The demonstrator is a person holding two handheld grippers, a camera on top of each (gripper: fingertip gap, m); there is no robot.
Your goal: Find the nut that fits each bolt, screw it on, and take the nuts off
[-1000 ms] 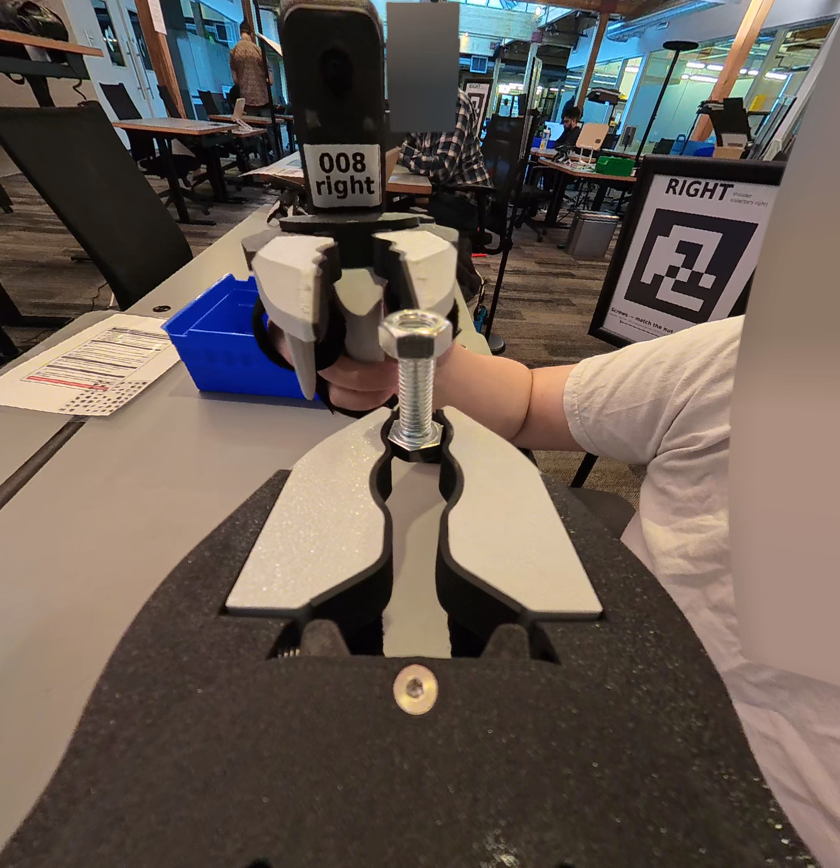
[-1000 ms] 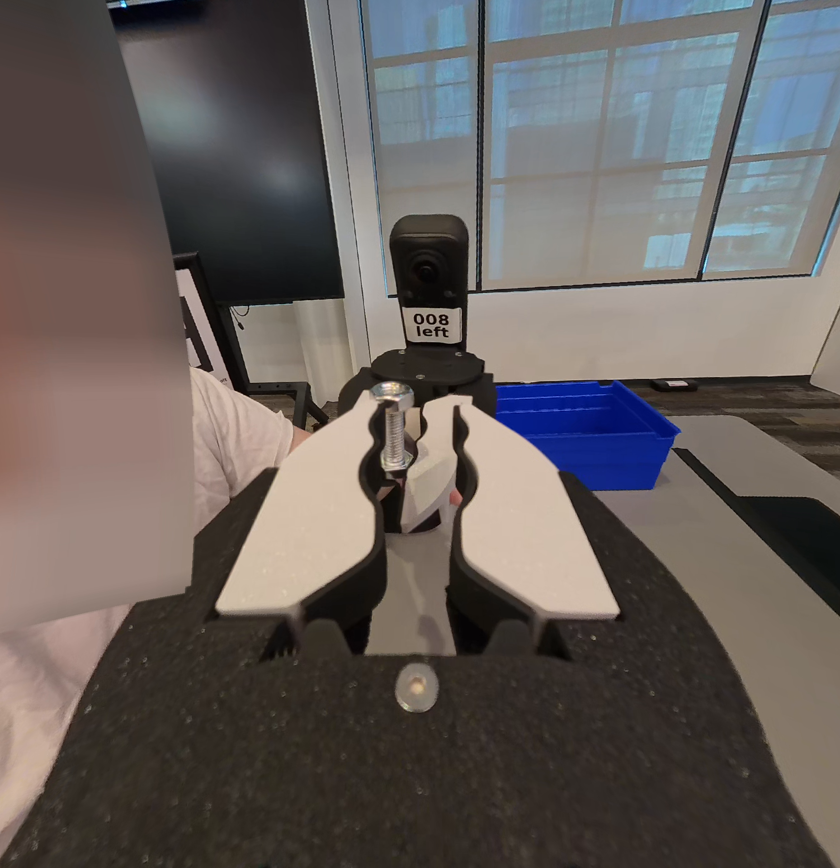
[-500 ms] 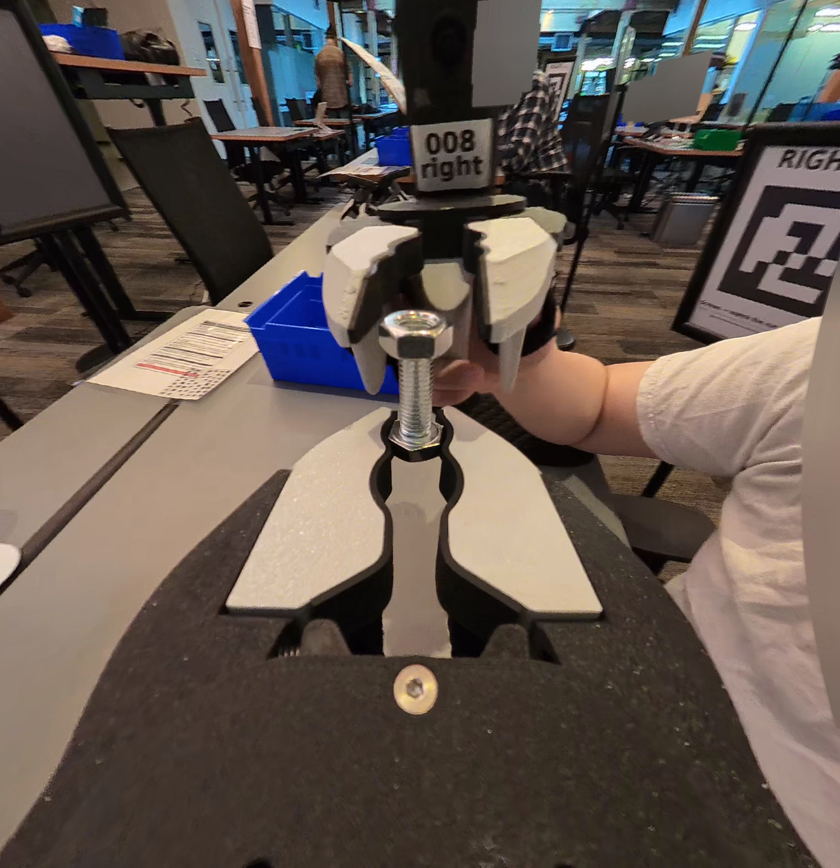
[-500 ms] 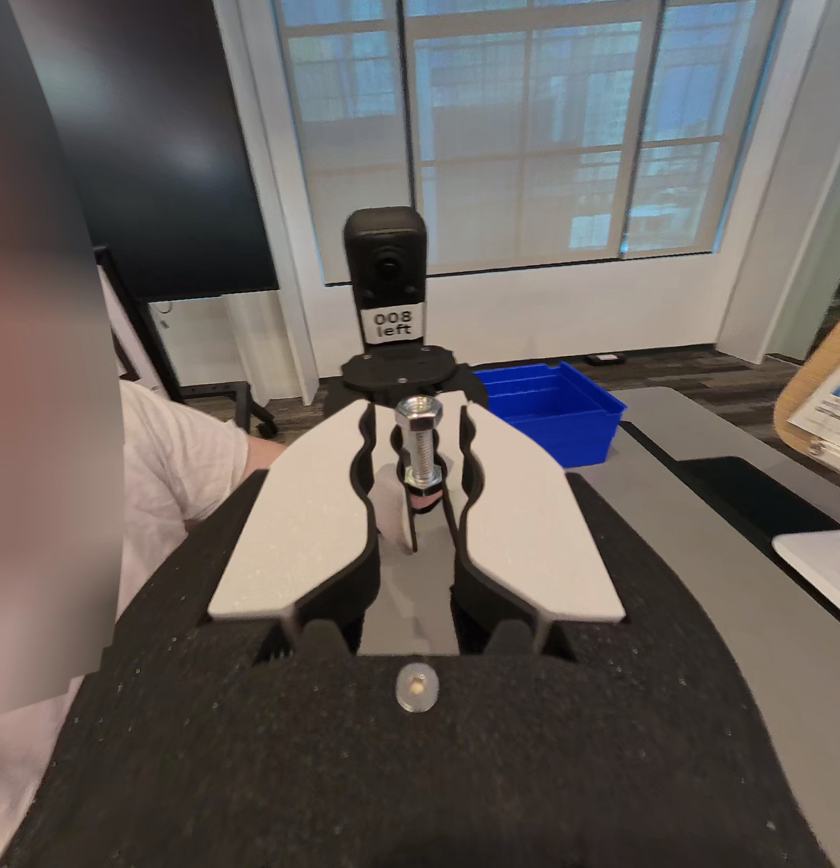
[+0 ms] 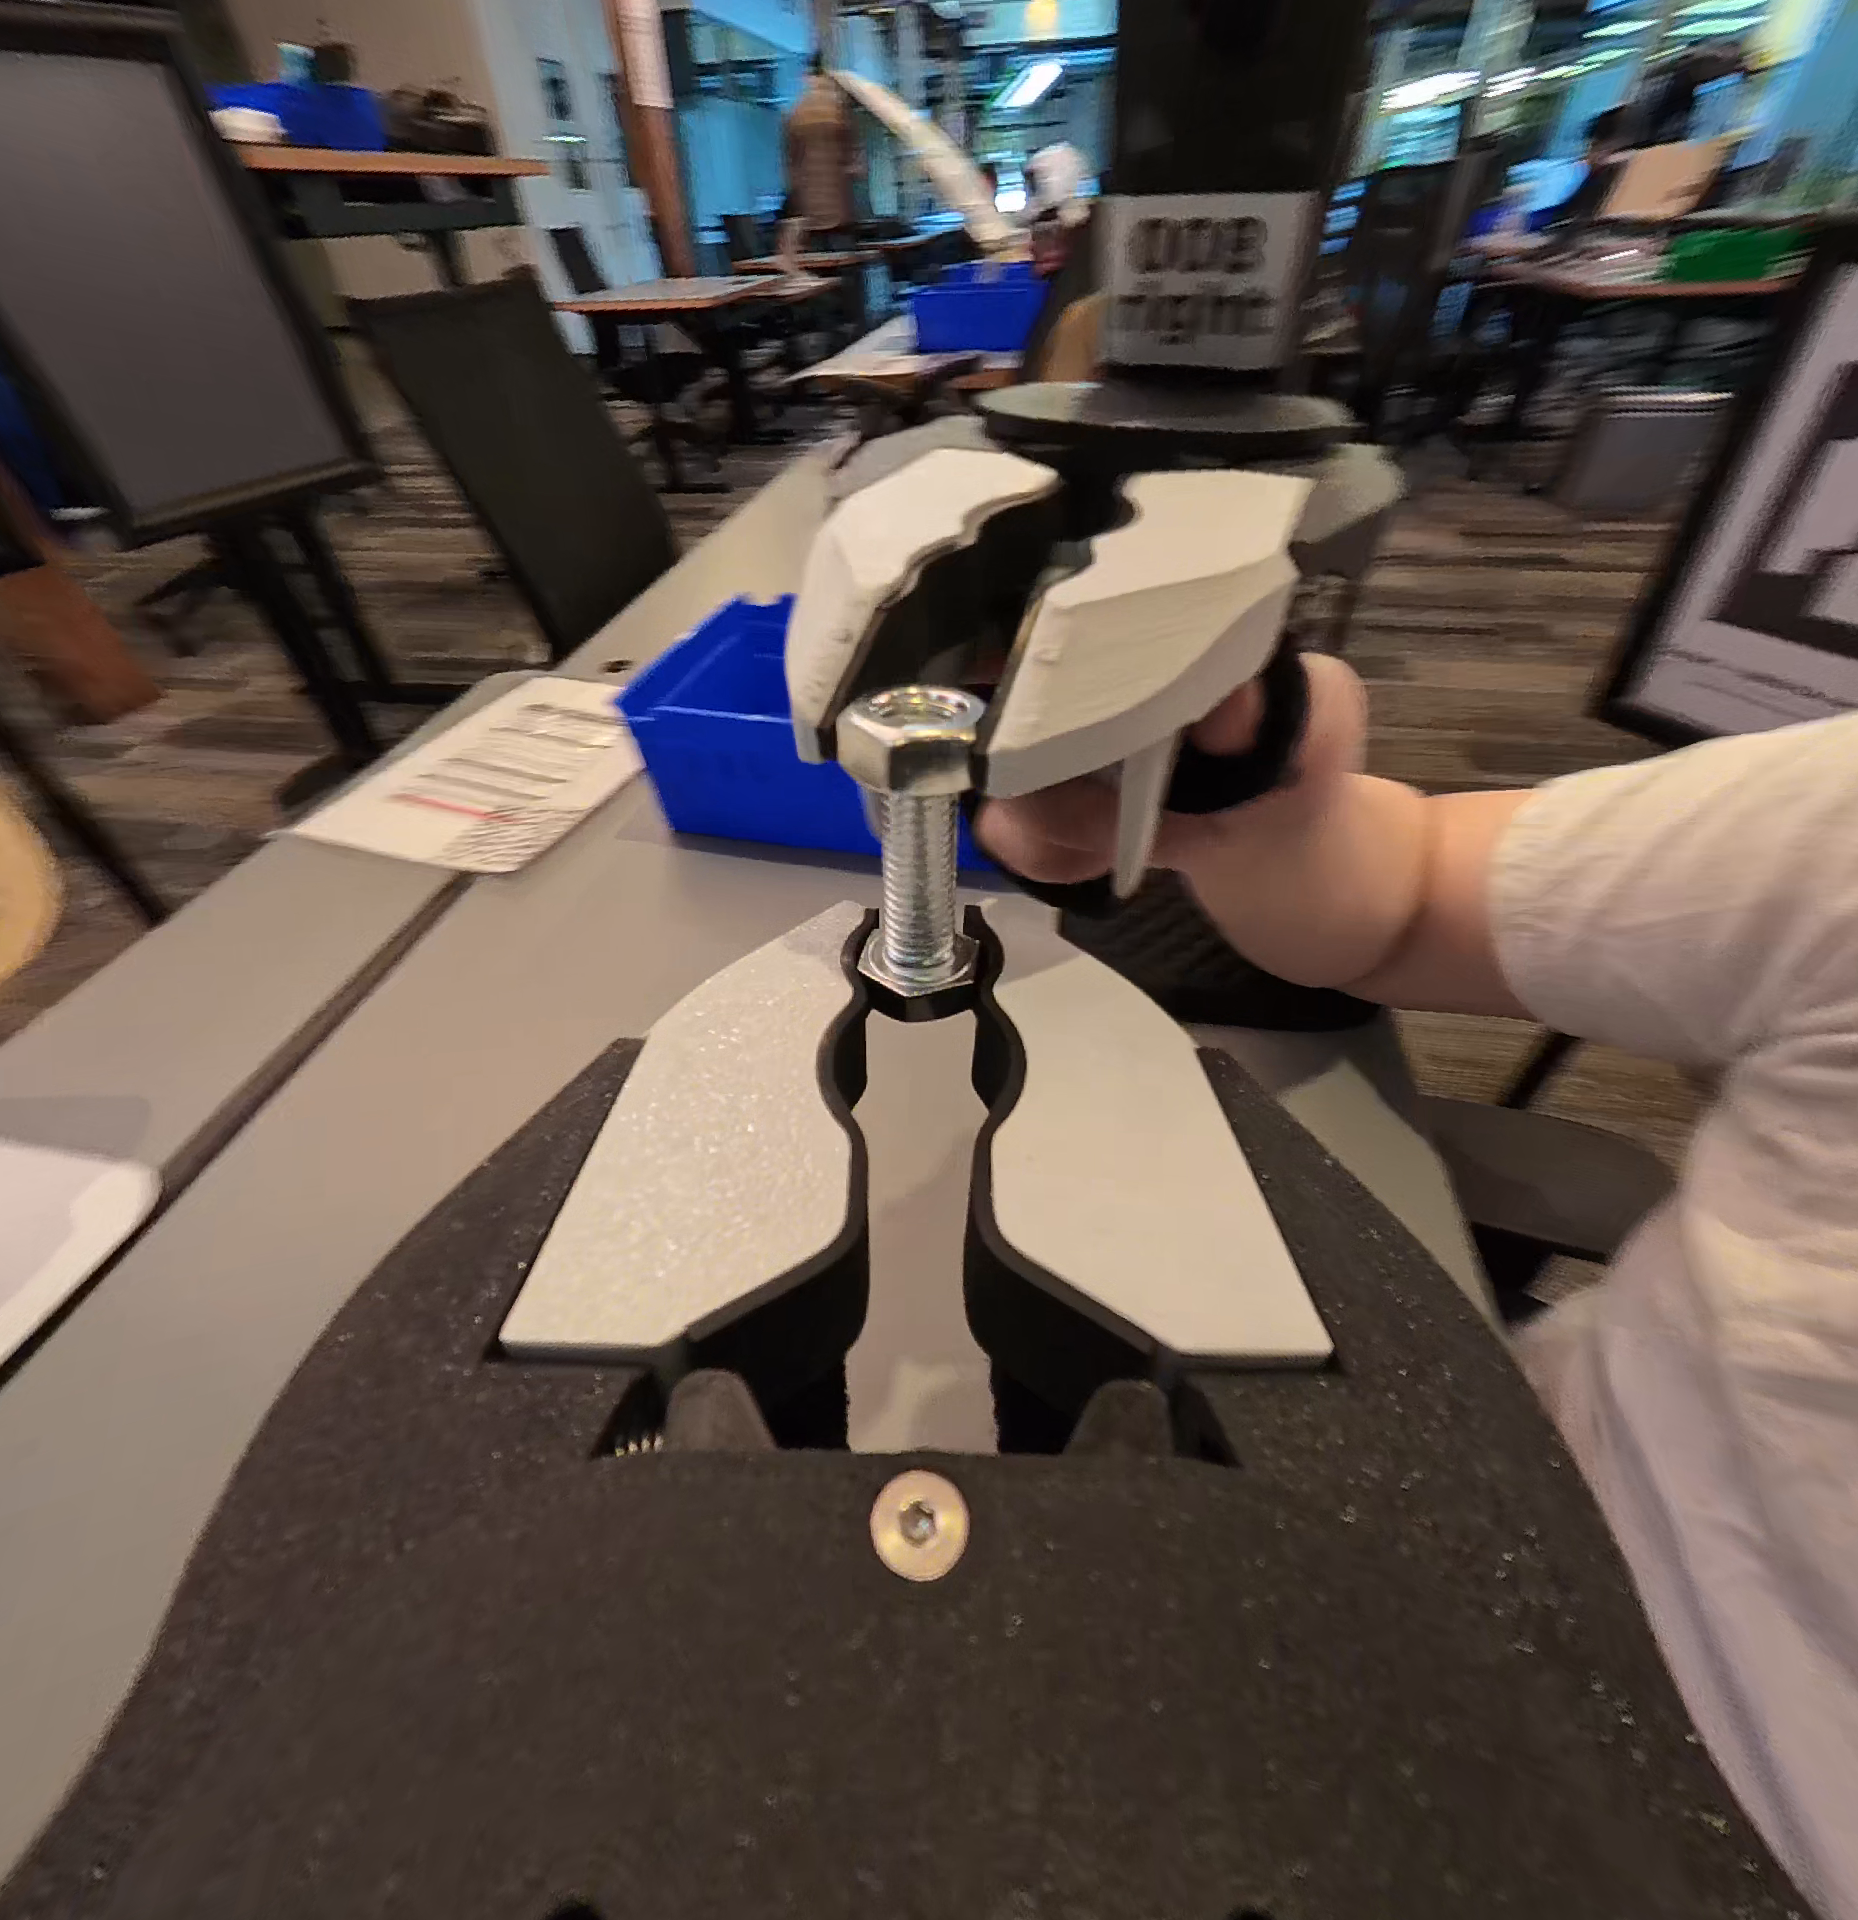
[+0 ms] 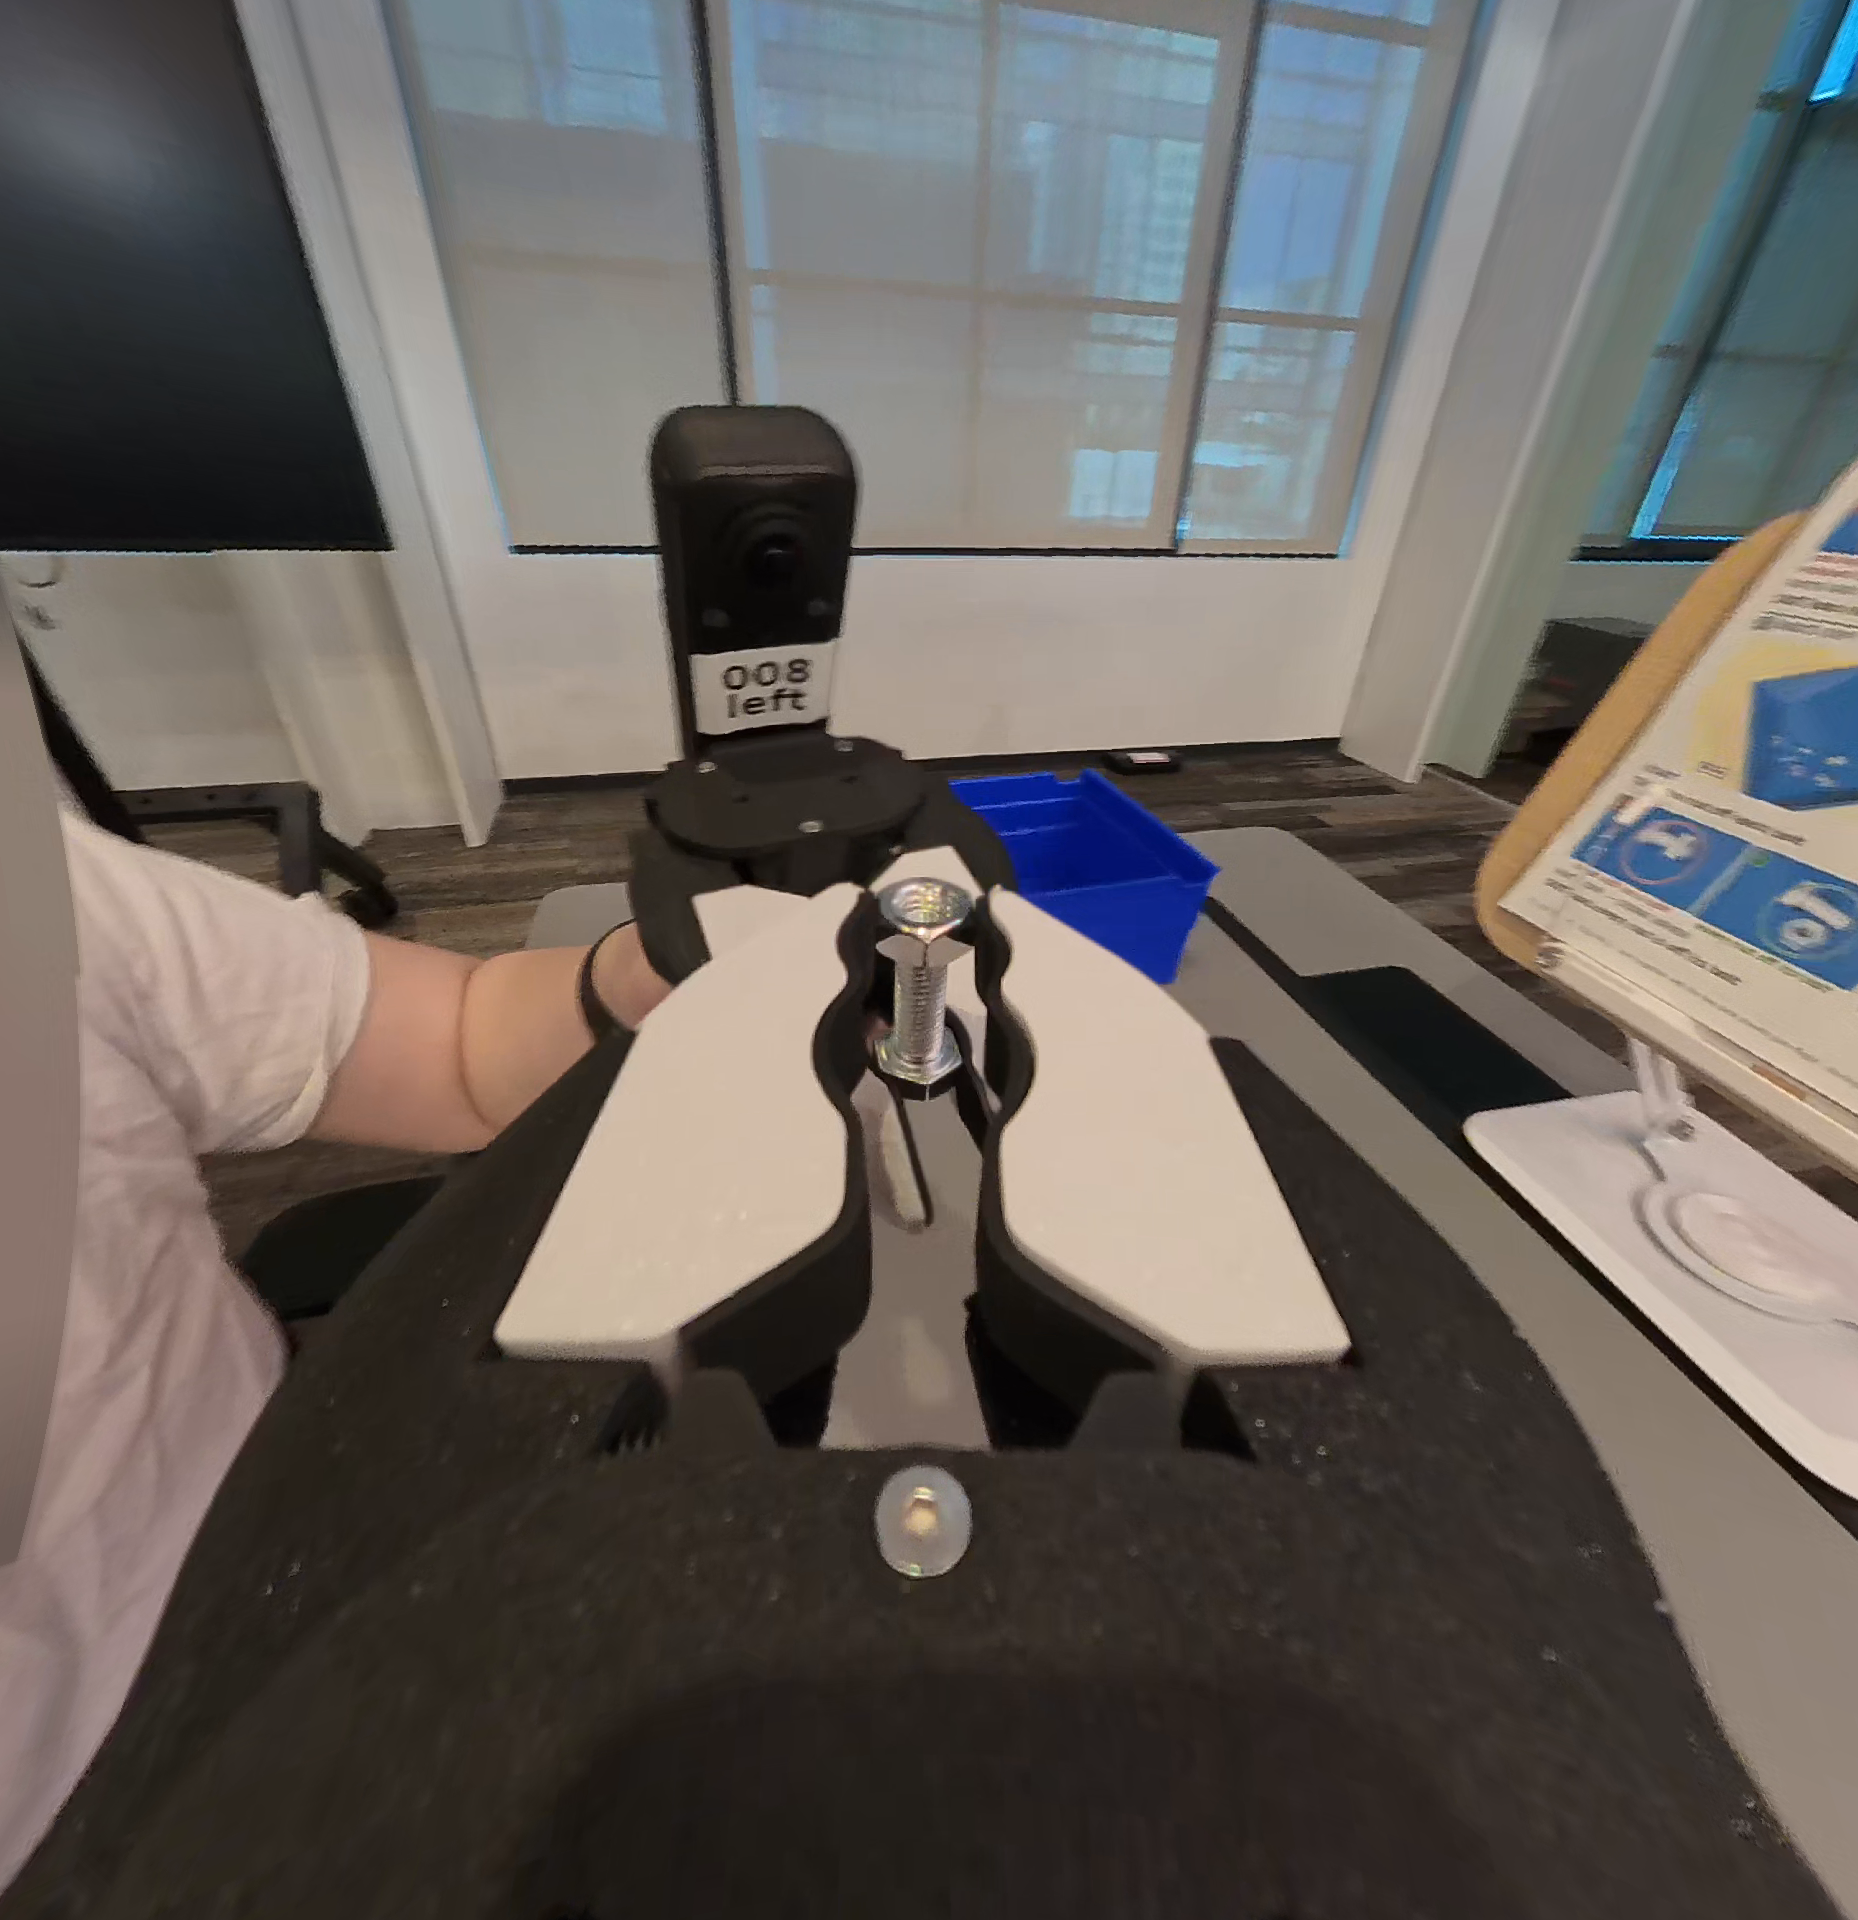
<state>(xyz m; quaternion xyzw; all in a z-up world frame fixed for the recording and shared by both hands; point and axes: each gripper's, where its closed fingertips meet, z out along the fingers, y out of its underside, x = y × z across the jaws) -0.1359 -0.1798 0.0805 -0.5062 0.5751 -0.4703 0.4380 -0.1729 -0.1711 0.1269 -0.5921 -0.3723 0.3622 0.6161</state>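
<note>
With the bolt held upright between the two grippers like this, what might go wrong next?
1. The left gripper pinches only the nut at its fingertips; a twist could pop it free.
2. The right gripper has closed around the bolt head at the very tips, so it may slip instead of turning.
3. The assembly hangs above the table, apart from the blue bin; anything dropped may roll away.

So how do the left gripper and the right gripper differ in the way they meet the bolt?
The left gripper is clamped on the lower hex end of the upright bolt; the right gripper brackets its top hex end, and whether it is pinching cannot be told. The left gripper reaches in level, while the right one angles downward from the opposite side. Both have white fingers.
</note>
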